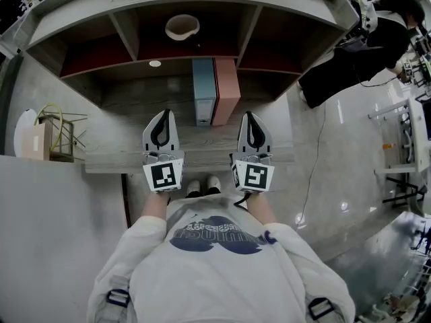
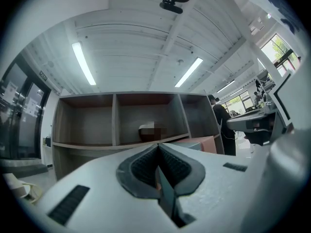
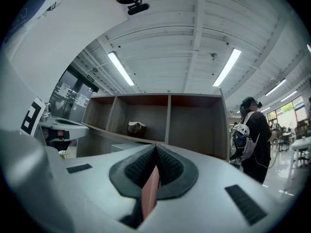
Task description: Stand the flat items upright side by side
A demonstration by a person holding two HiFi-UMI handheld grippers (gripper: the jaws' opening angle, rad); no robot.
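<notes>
Nearest to us is our own white sweatshirt, and from its sleeves we hold out the two tools side by side, both pointing at the shelf unit. The left hand-held gripper is clenched, its ribbed dark pads pressed together at the tip and grasping nothing. Its own view shows a thin dark teal strip in the slit behind the pads, and we cannot tell what that is. The right hand-held gripper is clenched and empty in the same way, with a thin pink strip in its slit. Between and just beyond the two tips stand the flat items. The blue-grey flat item and the pink flat item are both upright, touching side by side, with the blue-grey one on our left. They rest on the wooden surface under the middle compartment of the unit, clear of both tools. In that middle compartment above them sits a pale bowl-like thing; the compartments on either side look bare. Our light shoes show at the near edge of the surface. Off to the left, a wire basket stands with a yellow loop in it. Off to the right, a person in black stands on the glossy grey floor.
</notes>
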